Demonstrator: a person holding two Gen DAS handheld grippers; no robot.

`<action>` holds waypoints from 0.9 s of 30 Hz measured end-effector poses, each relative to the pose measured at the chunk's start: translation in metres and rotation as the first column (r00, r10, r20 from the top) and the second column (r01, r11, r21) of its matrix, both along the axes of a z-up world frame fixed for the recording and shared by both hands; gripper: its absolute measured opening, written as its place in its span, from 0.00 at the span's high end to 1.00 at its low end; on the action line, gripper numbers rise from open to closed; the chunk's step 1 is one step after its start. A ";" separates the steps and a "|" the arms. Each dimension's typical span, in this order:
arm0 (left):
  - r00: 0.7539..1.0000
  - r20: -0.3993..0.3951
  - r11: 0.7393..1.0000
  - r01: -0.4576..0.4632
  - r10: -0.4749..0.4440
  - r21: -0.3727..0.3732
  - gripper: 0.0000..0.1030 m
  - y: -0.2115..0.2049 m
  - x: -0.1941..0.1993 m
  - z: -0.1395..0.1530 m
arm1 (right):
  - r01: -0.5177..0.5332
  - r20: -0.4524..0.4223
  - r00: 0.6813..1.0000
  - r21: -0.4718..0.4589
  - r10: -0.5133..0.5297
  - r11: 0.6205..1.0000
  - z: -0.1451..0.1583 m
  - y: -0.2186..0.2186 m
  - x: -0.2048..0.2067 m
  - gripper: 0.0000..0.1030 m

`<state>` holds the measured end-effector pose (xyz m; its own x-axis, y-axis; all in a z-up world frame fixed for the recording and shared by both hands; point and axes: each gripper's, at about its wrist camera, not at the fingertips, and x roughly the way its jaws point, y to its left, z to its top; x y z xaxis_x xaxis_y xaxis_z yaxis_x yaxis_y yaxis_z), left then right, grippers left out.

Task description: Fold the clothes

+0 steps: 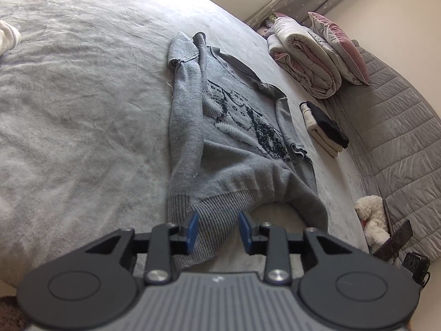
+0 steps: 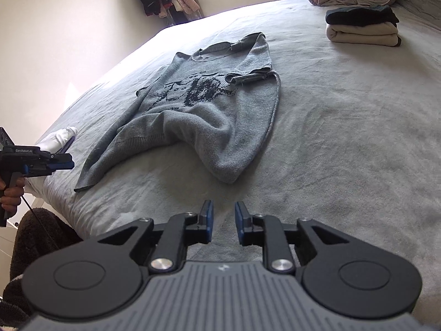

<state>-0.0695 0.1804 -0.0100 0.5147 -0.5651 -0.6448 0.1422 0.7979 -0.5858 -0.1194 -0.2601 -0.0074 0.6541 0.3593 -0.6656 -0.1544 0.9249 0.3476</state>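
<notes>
plainly, the sweater [image 1: 234, 127] lay on the bed [image 1: 82, 110] with its long axis running up the left view, hem lowest, sleeves folded in. the left gripper [image 1: 217, 227] stood open over the ribbed hem, nearer by far. the right gripper [image 2: 223, 220], open and empty, sat below the sweater in its frame, well apart.

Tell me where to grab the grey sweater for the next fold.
Probably the ribbed hem of the grey sweater, approached from the bed's near edge: it lies flat, nearest both grippers, and the open left gripper already sits over it.
</notes>
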 end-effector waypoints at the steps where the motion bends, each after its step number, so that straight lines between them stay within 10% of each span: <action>1: 1.000 0.008 1.000 0.009 -0.009 0.009 0.56 -0.002 -0.001 -0.001 | 0.001 0.008 1.000 -0.007 -0.001 1.000 -0.001 0.000 0.000 0.55; 15: 0.988 0.064 0.960 0.123 -0.144 0.250 0.55 -0.033 -0.011 -0.022 | -0.015 0.053 0.998 -0.167 0.024 0.986 -0.026 0.035 0.038 0.55; 24: 0.988 0.067 0.964 0.117 -0.136 0.238 0.58 -0.037 -0.009 -0.025 | 0.033 0.100 0.995 -0.168 -0.016 0.985 -0.028 0.047 0.063 0.55; 27: 0.992 0.065 0.970 0.095 -0.112 0.223 0.65 -0.035 -0.008 -0.026 | 0.023 0.089 0.996 -0.146 -0.010 0.989 -0.024 0.048 0.061 0.70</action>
